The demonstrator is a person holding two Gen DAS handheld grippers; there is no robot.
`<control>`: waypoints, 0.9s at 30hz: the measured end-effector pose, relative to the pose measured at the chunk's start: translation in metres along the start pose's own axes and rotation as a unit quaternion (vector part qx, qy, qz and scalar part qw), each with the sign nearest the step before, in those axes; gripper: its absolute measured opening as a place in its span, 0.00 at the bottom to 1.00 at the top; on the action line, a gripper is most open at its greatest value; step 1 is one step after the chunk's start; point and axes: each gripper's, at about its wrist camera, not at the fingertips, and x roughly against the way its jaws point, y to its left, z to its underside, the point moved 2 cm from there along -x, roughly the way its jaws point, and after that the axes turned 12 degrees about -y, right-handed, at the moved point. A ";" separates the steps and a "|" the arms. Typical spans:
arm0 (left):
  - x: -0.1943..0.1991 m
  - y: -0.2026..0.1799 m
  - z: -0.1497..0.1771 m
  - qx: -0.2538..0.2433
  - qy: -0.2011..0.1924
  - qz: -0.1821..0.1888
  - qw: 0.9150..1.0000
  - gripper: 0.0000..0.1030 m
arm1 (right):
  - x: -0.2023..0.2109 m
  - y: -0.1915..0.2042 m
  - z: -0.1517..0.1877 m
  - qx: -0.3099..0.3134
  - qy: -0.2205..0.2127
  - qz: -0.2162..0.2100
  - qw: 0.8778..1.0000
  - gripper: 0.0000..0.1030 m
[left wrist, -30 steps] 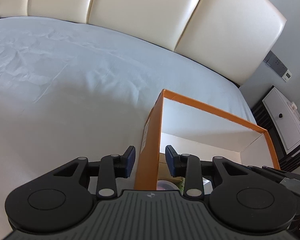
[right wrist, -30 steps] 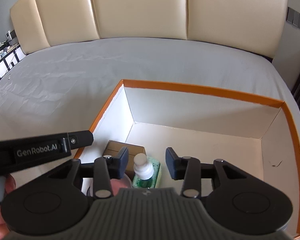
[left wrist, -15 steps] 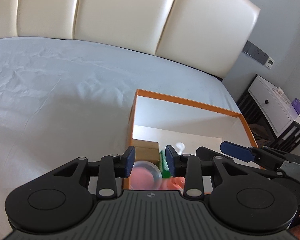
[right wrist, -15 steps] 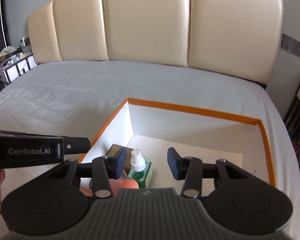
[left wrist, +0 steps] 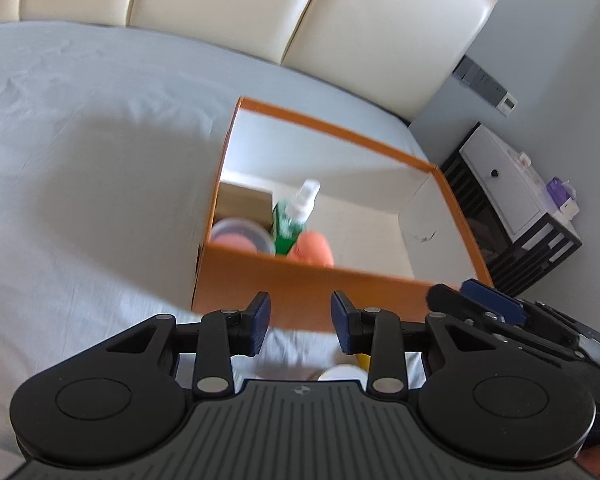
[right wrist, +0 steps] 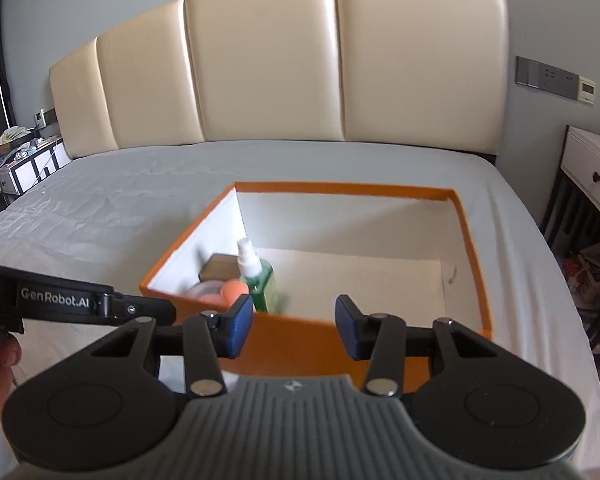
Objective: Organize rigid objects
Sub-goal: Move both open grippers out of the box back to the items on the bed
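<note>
A wide bed with a pale grey sheet fills a grey-walled bedroom, backed by a cream padded headboard in upright panels. A switch panel sits on the wall beside it. A white nightstand with a dark knob stands at one side, cluttered shelving at the other. Daylight falls softly across the bedding.

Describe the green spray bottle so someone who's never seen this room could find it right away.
On the grey bed sits an open orange box with white inner walls. In its near left corner, items are clustered together. The green spray bottle stands upright among them, its white nozzle rising above the brown box and the orange ball beside it.
</note>
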 end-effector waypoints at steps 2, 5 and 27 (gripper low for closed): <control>0.000 0.000 0.010 -0.004 0.016 -0.010 1.000 0.39 | 0.003 -0.005 0.012 -0.005 0.016 0.003 1.000 0.45; 0.000 0.001 0.023 -0.011 0.038 -0.020 0.999 0.39 | 0.003 -0.011 0.034 -0.018 0.052 0.007 0.998 0.44; -0.041 -0.006 0.061 -0.117 0.143 -0.122 0.975 0.55 | -0.035 0.002 0.088 -0.007 0.143 -0.038 0.989 0.50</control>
